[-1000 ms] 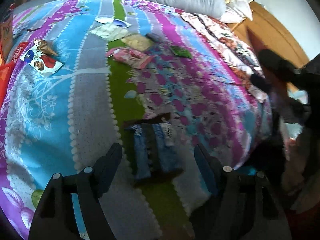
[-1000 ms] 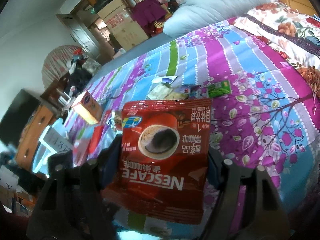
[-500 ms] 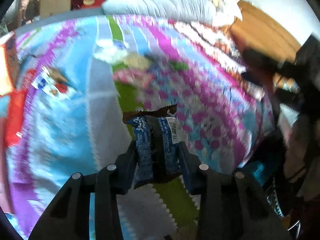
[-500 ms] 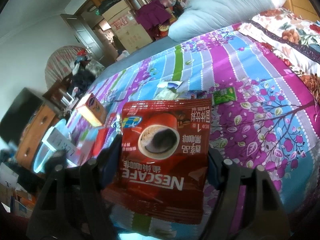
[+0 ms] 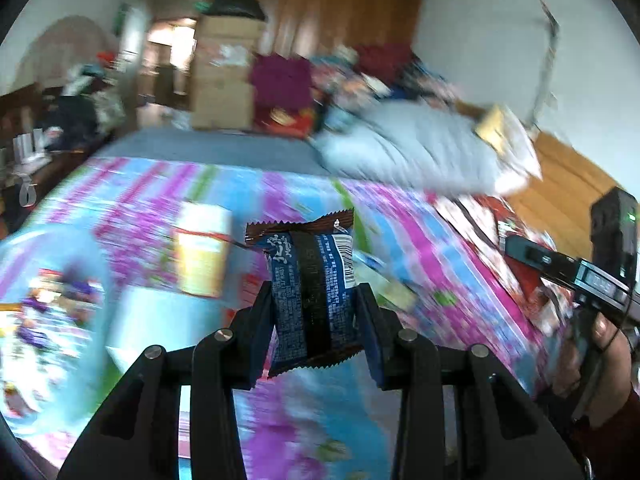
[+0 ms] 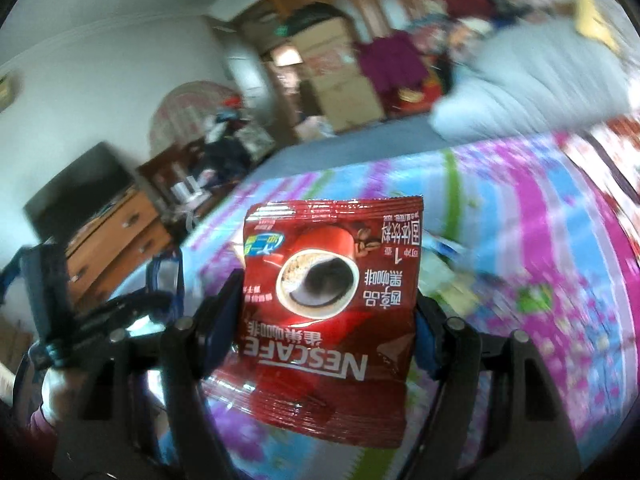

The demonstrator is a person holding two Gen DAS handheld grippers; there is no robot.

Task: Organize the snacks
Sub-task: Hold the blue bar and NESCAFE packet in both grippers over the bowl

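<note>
"NESCAFE" reads upside down on the red coffee sachet (image 6: pixel 332 304).

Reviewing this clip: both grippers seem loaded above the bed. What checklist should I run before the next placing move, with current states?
1. Left gripper shut on blue snack packet: ok.
2. Right gripper shut on red Nescafe sachet: ok.
3. Both packets lifted off the bedspread: ok.
4. Drop spot identified: cannot tell, the views are motion-blurred.
5. Yellow box out of the path: cannot tell.
</note>
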